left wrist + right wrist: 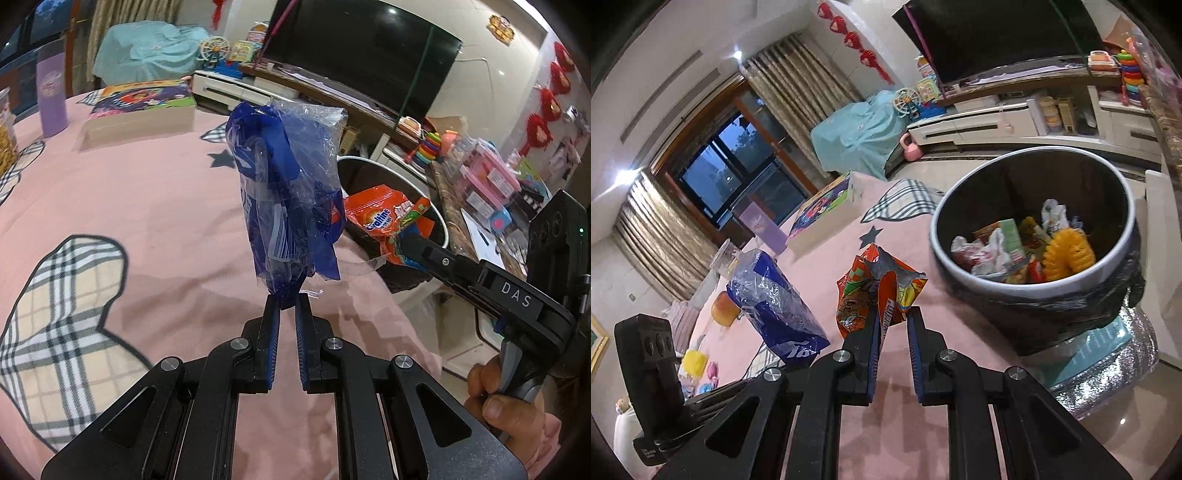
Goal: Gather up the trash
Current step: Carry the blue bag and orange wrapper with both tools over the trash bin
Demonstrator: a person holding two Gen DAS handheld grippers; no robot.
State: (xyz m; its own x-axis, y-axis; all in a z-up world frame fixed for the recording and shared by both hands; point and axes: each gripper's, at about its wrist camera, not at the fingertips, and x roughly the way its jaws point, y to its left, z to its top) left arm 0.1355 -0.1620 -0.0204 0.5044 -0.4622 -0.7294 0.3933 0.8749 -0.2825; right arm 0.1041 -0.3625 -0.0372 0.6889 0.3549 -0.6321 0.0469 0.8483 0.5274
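Observation:
My left gripper (pixel 287 301) is shut on a blue and clear plastic wrapper (pixel 284 199) and holds it upright above the pink tablecloth; the wrapper also shows in the right wrist view (pixel 775 306). My right gripper (pixel 894 314) is shut on an orange snack packet (pixel 875 291), which also shows in the left wrist view (pixel 384 225). The right gripper (pixel 417 240) holds it over the edge of a black-lined trash bin (pixel 1034 288). The bin holds several pieces of trash. In the left wrist view the bin (pixel 369 173) lies behind both wrappers.
A pink tablecloth (pixel 129 206) with plaid patches covers the table. A purple bottle (pixel 51 96) and a colourful box (pixel 144 107) stand at its far side. A TV (pixel 362 55) and toy-filled cabinet stand beyond. A silver mat (pixel 1108 369) lies under the bin.

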